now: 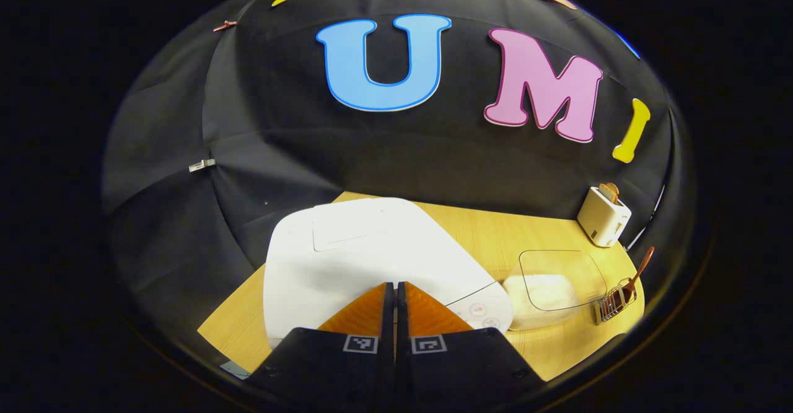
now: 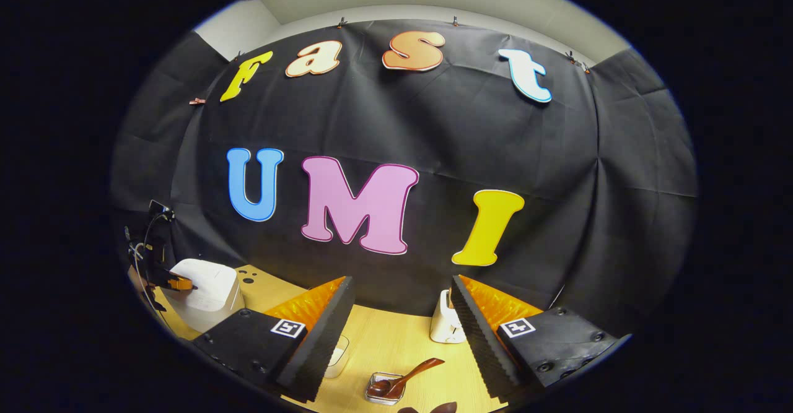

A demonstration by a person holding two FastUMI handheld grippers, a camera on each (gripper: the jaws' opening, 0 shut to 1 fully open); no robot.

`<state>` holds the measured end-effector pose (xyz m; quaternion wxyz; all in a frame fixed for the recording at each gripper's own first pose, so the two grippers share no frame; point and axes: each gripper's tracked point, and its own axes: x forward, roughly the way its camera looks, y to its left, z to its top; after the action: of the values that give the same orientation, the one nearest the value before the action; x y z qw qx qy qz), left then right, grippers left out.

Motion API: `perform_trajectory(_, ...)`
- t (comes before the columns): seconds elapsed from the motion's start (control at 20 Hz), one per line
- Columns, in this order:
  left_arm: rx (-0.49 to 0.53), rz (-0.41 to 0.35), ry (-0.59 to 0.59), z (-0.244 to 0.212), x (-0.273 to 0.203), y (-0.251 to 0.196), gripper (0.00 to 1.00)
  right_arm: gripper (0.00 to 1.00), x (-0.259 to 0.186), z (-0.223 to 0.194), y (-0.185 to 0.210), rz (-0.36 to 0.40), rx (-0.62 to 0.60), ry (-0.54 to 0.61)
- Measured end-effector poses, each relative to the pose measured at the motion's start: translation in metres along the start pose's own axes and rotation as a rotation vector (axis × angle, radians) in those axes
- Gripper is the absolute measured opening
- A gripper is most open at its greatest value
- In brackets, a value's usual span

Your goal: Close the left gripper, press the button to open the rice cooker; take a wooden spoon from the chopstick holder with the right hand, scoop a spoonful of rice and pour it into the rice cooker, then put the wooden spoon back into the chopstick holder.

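Note:
The white rice cooker [image 1: 365, 258] stands with its lid down, right in front of my left gripper [image 1: 394, 285]. That gripper is shut with nothing in it, its tips over the lid's front edge near the button panel [image 1: 478, 311]. The wooden spoon [image 1: 639, 269] leans in the wire chopstick holder [image 1: 613, 303] at the right. A clear container of rice [image 1: 548, 289] sits between cooker and holder. My right gripper [image 2: 401, 283] is open and empty, high above the wooden spoon [image 2: 412, 373] and the chopstick holder [image 2: 384, 389]. The rice cooker [image 2: 207, 298] shows far left with the left gripper [image 2: 181, 285] at it.
A cream toaster [image 1: 604, 216] stands at the back right of the wooden table [image 1: 495, 227]; the toaster [image 2: 447, 323] lies between my right fingers. The rice container [image 2: 337, 354] is half hidden behind the right gripper's left finger. Cables [image 2: 142, 252] hang at the far left.

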<state>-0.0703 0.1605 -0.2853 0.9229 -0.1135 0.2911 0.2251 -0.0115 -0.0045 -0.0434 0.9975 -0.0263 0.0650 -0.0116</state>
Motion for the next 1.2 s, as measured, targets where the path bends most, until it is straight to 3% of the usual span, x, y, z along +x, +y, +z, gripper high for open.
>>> perform_trajectory(0.25,0.08,0.025,0.013,-0.008,0.006,-0.002,0.06,0.98,-0.001,-0.002,-0.004,-0.012,0.001,0.003)
perform_trajectory(0.5,0.01,0.029,0.069,-0.008,0.007,-0.002,0.1,0.98,-0.001,-0.002,-0.004,-0.01,0.003,0.0)
perform_trajectory(0.6,-0.005,0.016,0.068,0.001,0.004,-0.001,0.06,0.98,-0.002,0.0,-0.005,-0.012,0.005,-0.004)
perform_trajectory(0.7,-0.025,0.015,-0.01,0.023,-0.002,0.0,0.06,0.98,-0.002,0.001,-0.009,-0.02,0.003,-0.009)
perform_trajectory(0.9,0.045,0.045,-0.169,0.087,-0.021,0.009,0.06,0.98,-0.003,0.001,-0.013,-0.028,0.008,-0.01)
perform_trajectory(1.2,0.001,0.054,-0.359,0.167,-0.04,0.024,0.06,0.98,-0.001,-0.021,-0.024,-0.043,0.028,0.027)
